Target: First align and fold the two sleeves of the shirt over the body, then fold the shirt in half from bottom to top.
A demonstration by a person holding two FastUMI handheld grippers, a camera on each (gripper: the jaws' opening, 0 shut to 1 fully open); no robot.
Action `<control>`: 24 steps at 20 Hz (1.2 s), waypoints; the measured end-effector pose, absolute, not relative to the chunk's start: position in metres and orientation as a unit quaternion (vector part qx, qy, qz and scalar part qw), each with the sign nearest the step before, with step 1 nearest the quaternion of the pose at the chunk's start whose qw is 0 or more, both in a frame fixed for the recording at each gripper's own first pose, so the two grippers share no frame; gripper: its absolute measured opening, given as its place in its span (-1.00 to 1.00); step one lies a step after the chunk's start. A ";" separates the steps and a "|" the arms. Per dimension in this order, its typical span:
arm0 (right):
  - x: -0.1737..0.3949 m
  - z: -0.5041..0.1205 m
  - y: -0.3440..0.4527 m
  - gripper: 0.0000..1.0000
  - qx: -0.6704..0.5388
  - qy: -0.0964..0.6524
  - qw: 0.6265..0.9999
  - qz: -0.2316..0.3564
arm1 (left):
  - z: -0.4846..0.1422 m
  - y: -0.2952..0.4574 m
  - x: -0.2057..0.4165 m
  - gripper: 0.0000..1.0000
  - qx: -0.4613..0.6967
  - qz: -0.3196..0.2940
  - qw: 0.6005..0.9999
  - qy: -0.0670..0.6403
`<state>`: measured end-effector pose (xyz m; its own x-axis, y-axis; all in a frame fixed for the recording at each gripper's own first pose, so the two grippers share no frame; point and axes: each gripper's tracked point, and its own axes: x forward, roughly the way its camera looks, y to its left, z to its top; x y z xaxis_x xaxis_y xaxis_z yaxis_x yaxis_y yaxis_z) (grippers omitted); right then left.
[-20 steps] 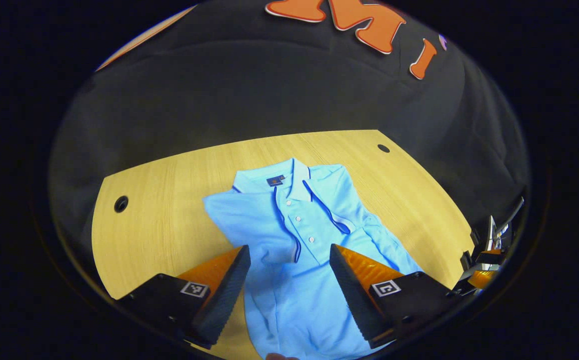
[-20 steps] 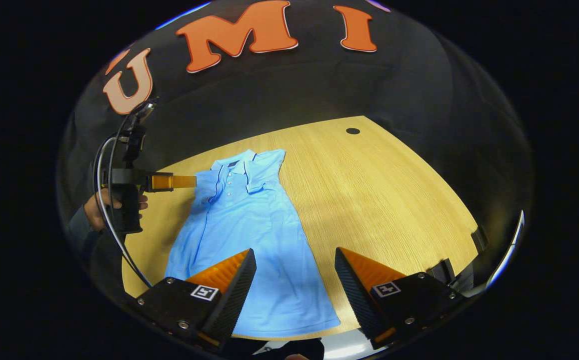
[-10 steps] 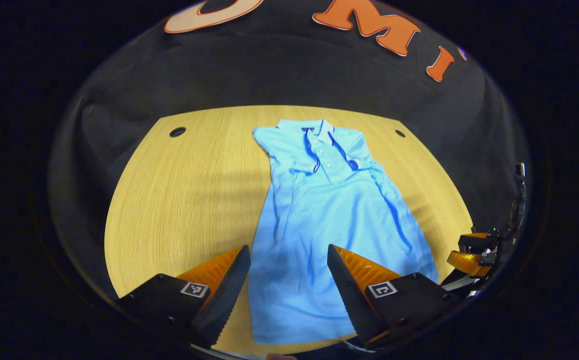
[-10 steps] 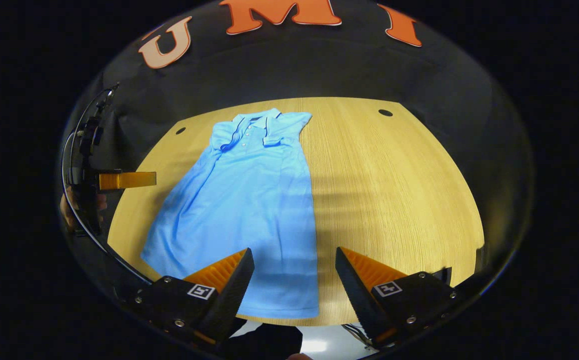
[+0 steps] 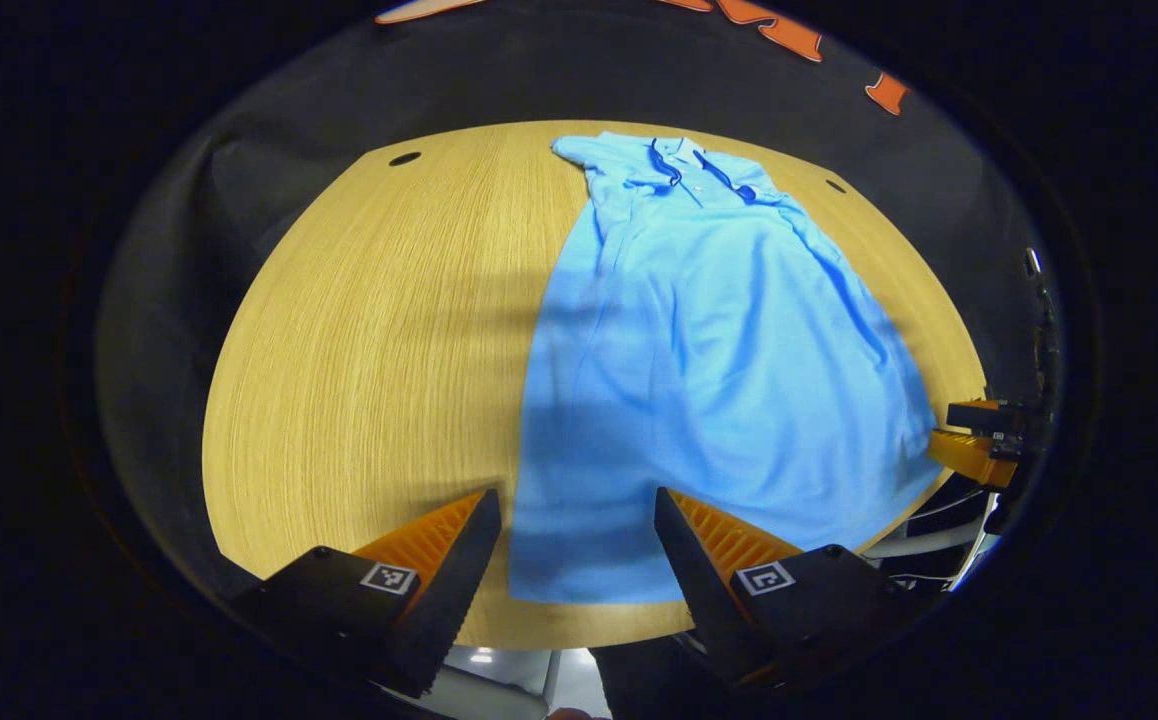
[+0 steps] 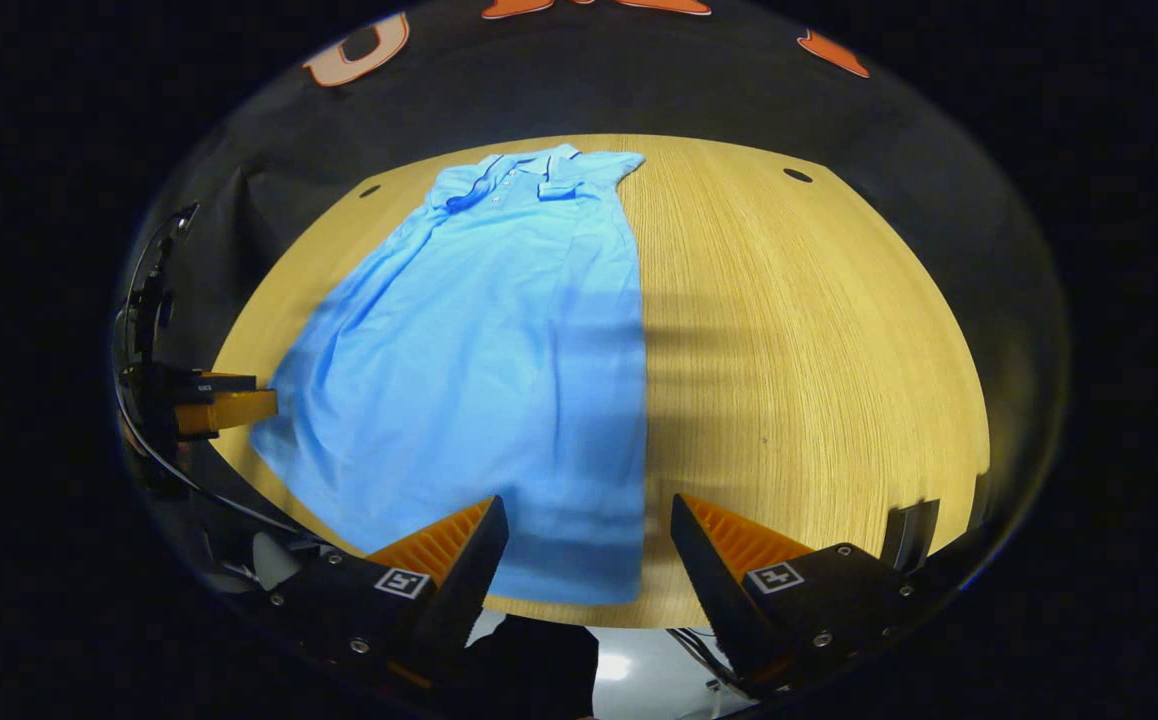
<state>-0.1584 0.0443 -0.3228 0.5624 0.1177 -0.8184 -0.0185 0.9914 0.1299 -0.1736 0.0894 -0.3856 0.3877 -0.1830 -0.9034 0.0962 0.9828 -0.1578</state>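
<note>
With both sleeves folded in, the shirt (image 5: 709,340) lies flat, hem at the counter (image 5: 359,330) near edge. Left gripper (image 5: 579,560) and right gripper (image 6: 584,560) hover wide open, holding nothing, bare wood on both sides.

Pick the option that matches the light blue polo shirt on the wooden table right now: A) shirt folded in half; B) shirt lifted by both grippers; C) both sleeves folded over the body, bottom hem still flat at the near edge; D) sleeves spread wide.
C: the light blue polo shirt lies long and narrow on the wooden table, sleeves tucked in by the collar, both grippers' jaws open above the hem.
</note>
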 end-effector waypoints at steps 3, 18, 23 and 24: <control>-0.170 -0.339 0.053 0.94 0.060 0.488 0.870 0.035 | -0.394 0.095 -0.186 1.00 -0.029 -0.074 0.834 0.546; -0.159 -0.336 0.078 -0.99 0.164 0.467 0.868 0.033 | -0.389 0.042 -0.179 -0.89 -0.014 -0.070 0.847 0.527; -0.167 -0.323 0.086 -0.99 0.243 0.456 0.854 0.061 | -0.361 0.030 -0.175 -0.90 -0.041 -0.066 0.857 0.509; -0.164 -0.318 0.088 -0.98 0.256 0.449 0.853 0.068 | -0.354 0.030 -0.170 -0.90 -0.040 -0.065 0.862 0.501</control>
